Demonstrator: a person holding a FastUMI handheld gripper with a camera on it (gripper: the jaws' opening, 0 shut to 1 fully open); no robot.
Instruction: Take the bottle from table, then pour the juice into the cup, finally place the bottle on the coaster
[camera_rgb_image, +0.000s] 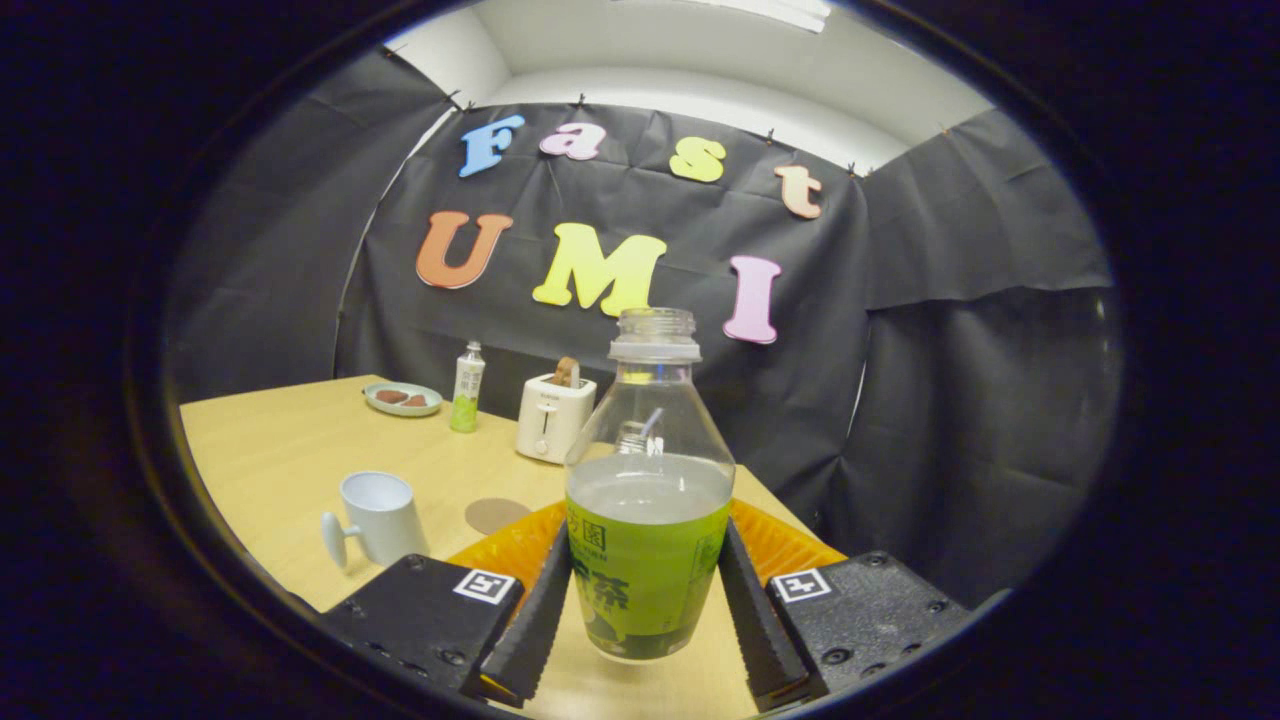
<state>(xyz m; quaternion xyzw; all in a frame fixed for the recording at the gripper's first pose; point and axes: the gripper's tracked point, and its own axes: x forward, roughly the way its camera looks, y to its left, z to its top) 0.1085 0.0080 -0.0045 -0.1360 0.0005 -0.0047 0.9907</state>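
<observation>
A clear, uncapped bottle (648, 500) with a green label stands upright between my fingers, about half full of pale juice. My gripper (645, 535) is shut on it, one finger pressing each side of the label. The bottle's base seems to hang just above the wooden table (280, 460). Beyond my left finger stands a white cup (380, 515) with its handle toward me. A round brown coaster (497, 515) lies flat on the table just right of the cup.
An orange ribbed mat (790, 545) lies behind the bottle. Farther back stand a white toaster (553, 415) holding a slice of bread, a small capped bottle (466, 387) and a plate (402, 398) of food. The table's right edge runs close by the mat.
</observation>
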